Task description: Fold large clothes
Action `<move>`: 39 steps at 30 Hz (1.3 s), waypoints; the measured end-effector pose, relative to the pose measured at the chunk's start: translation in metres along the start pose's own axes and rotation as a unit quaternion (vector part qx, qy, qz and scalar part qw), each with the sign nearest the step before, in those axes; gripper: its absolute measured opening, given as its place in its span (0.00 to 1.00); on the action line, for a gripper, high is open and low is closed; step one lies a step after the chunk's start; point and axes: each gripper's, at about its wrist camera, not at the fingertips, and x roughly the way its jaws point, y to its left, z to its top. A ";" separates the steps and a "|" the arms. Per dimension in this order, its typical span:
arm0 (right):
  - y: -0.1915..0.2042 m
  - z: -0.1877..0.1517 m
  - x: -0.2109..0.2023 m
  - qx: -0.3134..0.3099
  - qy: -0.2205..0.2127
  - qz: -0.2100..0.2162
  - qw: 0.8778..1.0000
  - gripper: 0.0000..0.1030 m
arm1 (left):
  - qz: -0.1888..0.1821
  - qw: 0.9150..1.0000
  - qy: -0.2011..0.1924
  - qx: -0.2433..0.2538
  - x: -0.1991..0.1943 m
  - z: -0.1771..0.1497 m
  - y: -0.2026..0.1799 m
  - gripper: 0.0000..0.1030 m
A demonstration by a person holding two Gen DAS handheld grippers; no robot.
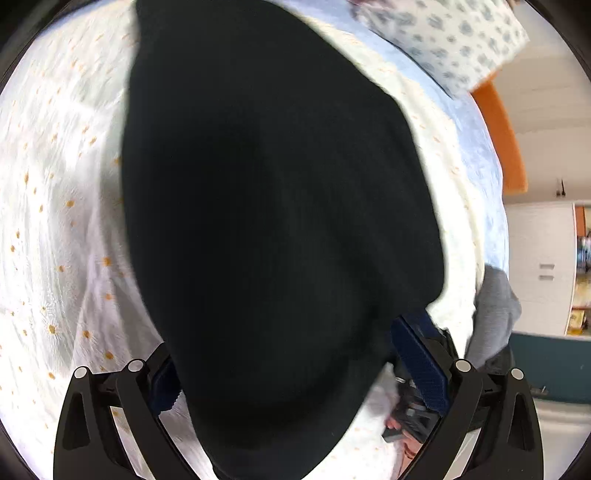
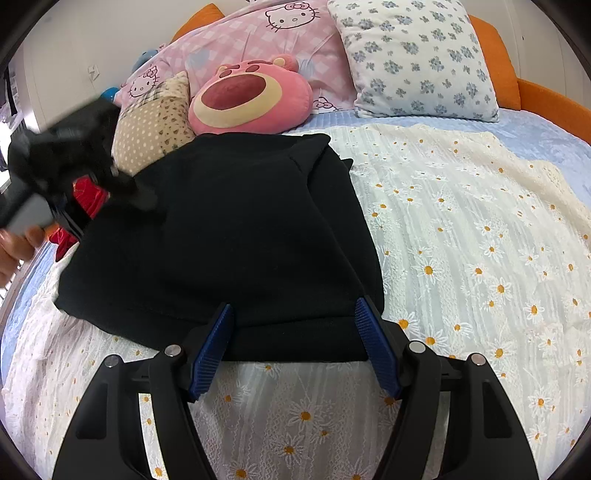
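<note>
A large black garment (image 2: 229,236) lies partly folded on a white daisy-print bedspread (image 2: 461,258). My right gripper (image 2: 293,345) is open, its blue pads either side of the garment's near hem, just above the cloth. In the left wrist view the garment (image 1: 273,221) fills the middle of the frame. My left gripper (image 1: 295,369) stands wide open around the garment's near end; its left pad is mostly hidden by cloth. In the right wrist view the left gripper (image 2: 122,184) is blurred at the garment's far left edge.
Pillows and plush toys line the bed head: a pink bear cushion (image 2: 251,96), a Hello Kitty pillow (image 2: 280,26), a blue-flowered pillow (image 2: 413,55), a dotted cushion (image 2: 155,125). The orange bed frame (image 2: 546,99) rims the mattress. A cupboard (image 1: 543,266) stands beyond the bed.
</note>
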 end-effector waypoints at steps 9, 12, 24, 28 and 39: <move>0.000 0.003 -0.001 0.000 0.003 0.011 1.000 0.75 | -0.002 0.996 -0.083 0.040 0.001 -0.019 0.016 0.97; -0.008 0.021 -0.014 0.036 0.011 0.081 0.996 0.85 | -0.001 0.995 -0.092 0.044 -0.004 -0.019 0.020 0.96; -0.106 0.102 0.050 0.276 0.197 0.264 0.903 0.95 | -0.114 0.987 -0.085 0.074 -0.008 -0.022 0.052 0.90; -0.092 0.109 0.076 0.261 0.232 0.247 0.904 0.95 | -0.119 0.986 -0.086 0.077 -0.014 -0.027 0.060 0.89; 0.007 0.143 0.125 0.143 0.342 0.101 0.923 0.96 | -0.104 0.985 -0.094 0.096 -0.009 -0.035 0.043 0.97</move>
